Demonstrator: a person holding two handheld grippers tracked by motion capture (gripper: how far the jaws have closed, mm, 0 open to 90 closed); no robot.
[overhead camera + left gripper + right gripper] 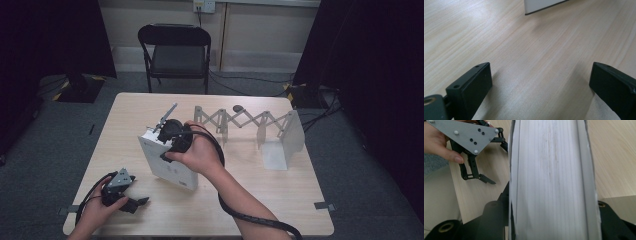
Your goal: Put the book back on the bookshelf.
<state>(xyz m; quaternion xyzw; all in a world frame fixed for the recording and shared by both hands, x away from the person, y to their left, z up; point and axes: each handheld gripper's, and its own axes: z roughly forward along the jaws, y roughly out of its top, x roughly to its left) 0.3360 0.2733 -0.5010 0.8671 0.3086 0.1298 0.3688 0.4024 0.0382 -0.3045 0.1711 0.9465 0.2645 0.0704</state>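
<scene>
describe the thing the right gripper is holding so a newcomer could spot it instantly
Start at the wooden table in the high view; near its middle the right gripper clamps a thick white book, tilted on its edge. Unlike the white folding rack behind it, it is a solid block showing page edges.

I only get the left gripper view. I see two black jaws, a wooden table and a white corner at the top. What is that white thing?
Observer: It's a thick white book, tilted up on the pale wooden table.
Operator: Who's holding it up?
Observer: The right gripper. In the right gripper view, its jaws sit on either side of the book's page edge.
Operator: Is anything else on the table?
Observer: Yes, a white zigzag folding rack. It stands stretched out, farther back and to the right of the book.
</scene>
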